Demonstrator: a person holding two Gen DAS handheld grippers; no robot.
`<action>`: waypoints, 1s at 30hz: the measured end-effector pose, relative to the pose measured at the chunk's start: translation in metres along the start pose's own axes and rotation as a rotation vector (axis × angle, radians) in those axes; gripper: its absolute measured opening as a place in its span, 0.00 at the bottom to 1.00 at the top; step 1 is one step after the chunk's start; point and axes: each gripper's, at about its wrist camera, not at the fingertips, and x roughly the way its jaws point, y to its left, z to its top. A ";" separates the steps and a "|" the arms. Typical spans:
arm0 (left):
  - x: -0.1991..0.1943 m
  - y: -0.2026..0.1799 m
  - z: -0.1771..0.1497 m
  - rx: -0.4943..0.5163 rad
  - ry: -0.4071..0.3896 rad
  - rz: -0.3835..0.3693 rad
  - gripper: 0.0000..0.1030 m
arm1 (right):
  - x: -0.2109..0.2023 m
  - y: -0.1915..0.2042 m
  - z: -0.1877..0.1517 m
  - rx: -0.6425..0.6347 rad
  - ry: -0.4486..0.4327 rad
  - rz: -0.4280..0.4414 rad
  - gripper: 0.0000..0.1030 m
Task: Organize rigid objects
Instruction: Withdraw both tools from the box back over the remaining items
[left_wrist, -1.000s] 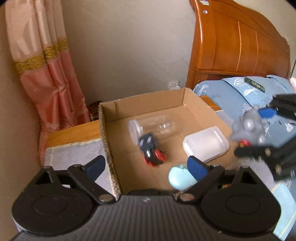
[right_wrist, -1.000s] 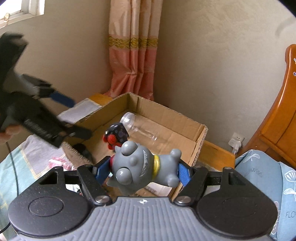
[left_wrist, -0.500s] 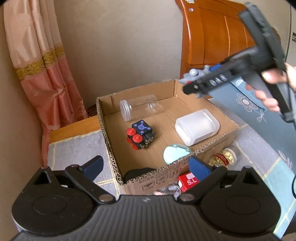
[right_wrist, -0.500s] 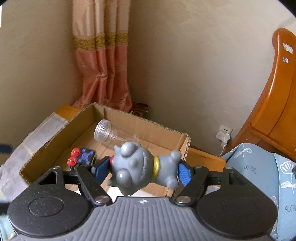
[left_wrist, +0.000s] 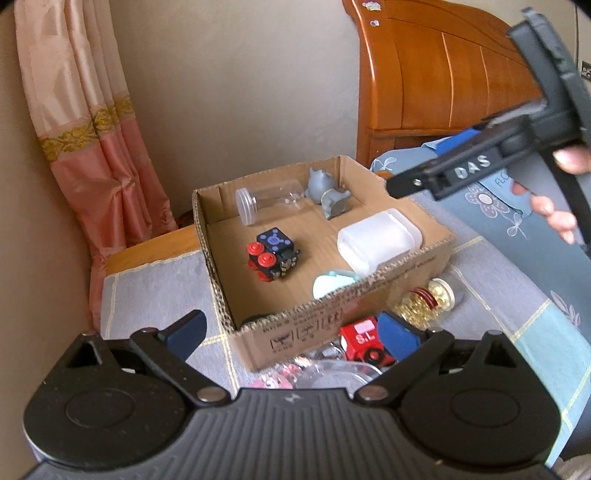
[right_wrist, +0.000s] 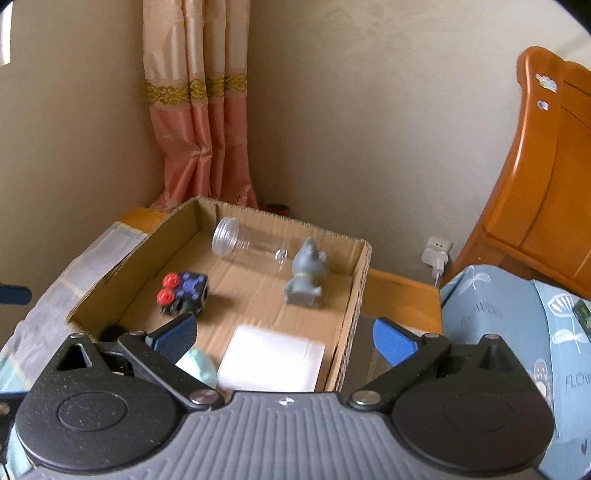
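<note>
A cardboard box (left_wrist: 406, 266) (right_wrist: 356, 295) stands on the bed. Inside lie a grey cat figure (left_wrist: 328, 194) (right_wrist: 306, 275), a clear jar (left_wrist: 266, 201) (right_wrist: 247, 245), a black cube with red knobs (left_wrist: 273, 253) (right_wrist: 183, 291), a white plastic box (left_wrist: 378, 240) (right_wrist: 269, 363) and a pale blue round thing (left_wrist: 332, 282) (right_wrist: 197, 363). My left gripper (left_wrist: 291, 334) is open and empty in front of the box. My right gripper (right_wrist: 284, 338) is open and empty above the box's near right side, and it shows in the left wrist view (left_wrist: 443, 177).
Outside the box's front lie a red toy marked S.L (left_wrist: 364, 341), a jar of gold beads (left_wrist: 428, 299) and clear plastic pieces (left_wrist: 332, 373). A wooden headboard (left_wrist: 443, 81) and blue pillow (right_wrist: 517, 325) are right. A curtain (left_wrist: 92, 147) hangs left.
My right gripper has opened and let go of the grey cat figure, which now lies in the box's far right corner. My left gripper has drawn back from the box.
</note>
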 end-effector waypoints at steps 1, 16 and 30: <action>-0.002 -0.002 -0.003 0.000 -0.002 0.003 0.96 | -0.006 0.001 -0.005 0.006 0.000 -0.002 1.00; -0.014 -0.034 -0.068 -0.088 -0.017 0.147 0.96 | -0.020 0.031 -0.109 0.215 0.010 -0.009 1.00; 0.009 -0.037 -0.080 -0.102 0.049 0.095 0.96 | 0.026 0.046 -0.117 0.201 0.043 -0.063 1.00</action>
